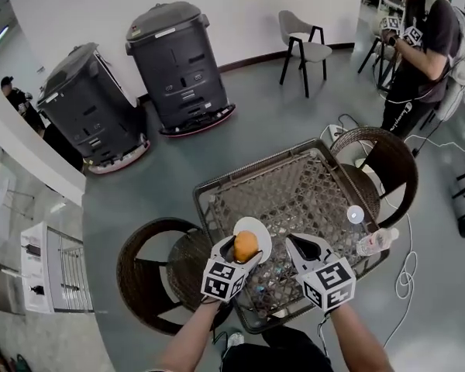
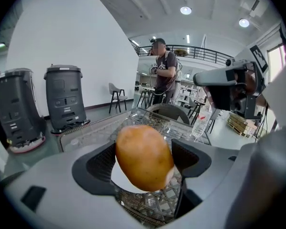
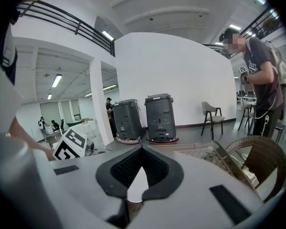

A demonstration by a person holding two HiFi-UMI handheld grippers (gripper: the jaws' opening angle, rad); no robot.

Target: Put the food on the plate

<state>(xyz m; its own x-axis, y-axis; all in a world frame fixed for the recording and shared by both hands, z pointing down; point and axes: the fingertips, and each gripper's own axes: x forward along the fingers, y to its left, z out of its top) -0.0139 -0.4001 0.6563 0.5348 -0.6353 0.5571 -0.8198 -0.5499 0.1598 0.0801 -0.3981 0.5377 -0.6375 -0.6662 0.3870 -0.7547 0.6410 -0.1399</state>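
Orange-brown potato (image 2: 144, 157) pinched in left gripper (image 1: 245, 248) over white plate (image 1: 263, 234); right gripper (image 3: 141, 150) pressed together, empty.

water bottle (image 1: 376, 241) on glass table (image 1: 294, 184) (wicker chairs (image 1: 391, 157) beside)

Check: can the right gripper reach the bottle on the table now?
Probably yes. The bottle lies near the right edge of the table, on the same side as the right gripper, nothing between them. Jaws are shut and empty, so open first.
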